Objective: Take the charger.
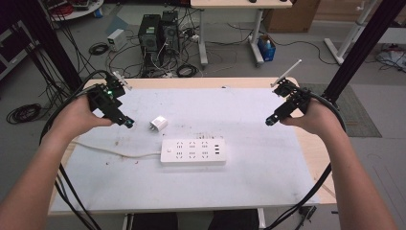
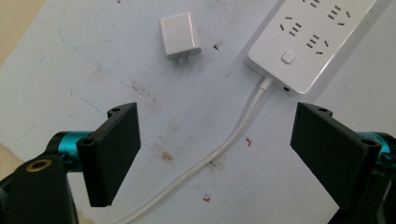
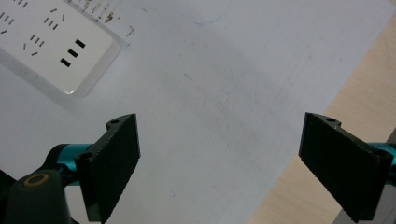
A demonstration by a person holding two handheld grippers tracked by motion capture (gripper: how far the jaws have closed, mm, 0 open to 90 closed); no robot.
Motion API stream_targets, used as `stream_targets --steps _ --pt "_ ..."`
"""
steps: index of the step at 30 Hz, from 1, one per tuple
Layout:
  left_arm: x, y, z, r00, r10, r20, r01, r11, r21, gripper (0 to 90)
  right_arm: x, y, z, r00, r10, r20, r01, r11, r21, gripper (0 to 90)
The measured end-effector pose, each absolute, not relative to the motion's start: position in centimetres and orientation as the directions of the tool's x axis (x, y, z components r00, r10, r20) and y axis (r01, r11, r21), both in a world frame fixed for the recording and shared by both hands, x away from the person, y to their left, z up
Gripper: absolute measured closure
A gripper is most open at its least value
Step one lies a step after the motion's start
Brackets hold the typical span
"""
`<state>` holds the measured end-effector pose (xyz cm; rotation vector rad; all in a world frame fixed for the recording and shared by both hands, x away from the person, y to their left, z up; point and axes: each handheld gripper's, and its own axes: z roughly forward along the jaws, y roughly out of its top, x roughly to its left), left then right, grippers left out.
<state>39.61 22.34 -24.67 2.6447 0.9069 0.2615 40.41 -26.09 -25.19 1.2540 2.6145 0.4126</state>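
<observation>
1. Nearest the high camera are the person's forearms, coming in from the bottom edge; each hand holds a set of tongs above the surface. Both sets stand wide apart with nothing between them, so either is free to pick.
2. Next out lies the white power strip, flat near the middle of the surface, its cord trailing off to the left. Judging by the layout, the step in hand is fetching the plug to seat it here, so leave the strip undisturbed.
3. Just beyond the strip's left end lies the small white charger plug, on its side, apart from the strip. In the left gripper view its two prongs point back toward the tongs.
4. The left tongs hover just beside the plug and are best placed. Bring them down over the white body, pads on its two flat faces, prongs left clear.
5. Keep off the cord, which runs between the jaws in the left gripper view.
6. The right tongs hang well apart at the right; they could later steady the strip's far end.
</observation>
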Motion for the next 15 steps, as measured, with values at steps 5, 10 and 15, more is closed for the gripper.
stream_targets --steps 5,10,15 --pt "40.3 21.6 -25.2 0.770 0.634 0.068 0.574 -0.736 0.357 16.2 40.5 -26.3 -25.4 -0.618 0.783 -0.068 0.725 0.601 0.338 12.0" --pt "40.9 21.0 -25.5 0.761 0.646 0.064 0.589 -0.728 0.351 16.2 40.7 -26.4 -25.8 -0.620 0.782 -0.060 0.726 0.602 0.332 12.0" --pt "43.1 19.7 -26.9 0.722 0.690 0.053 0.635 -0.691 0.344 16.2 40.9 -26.7 -26.3 -0.617 0.785 -0.057 0.728 0.597 0.336 12.0"
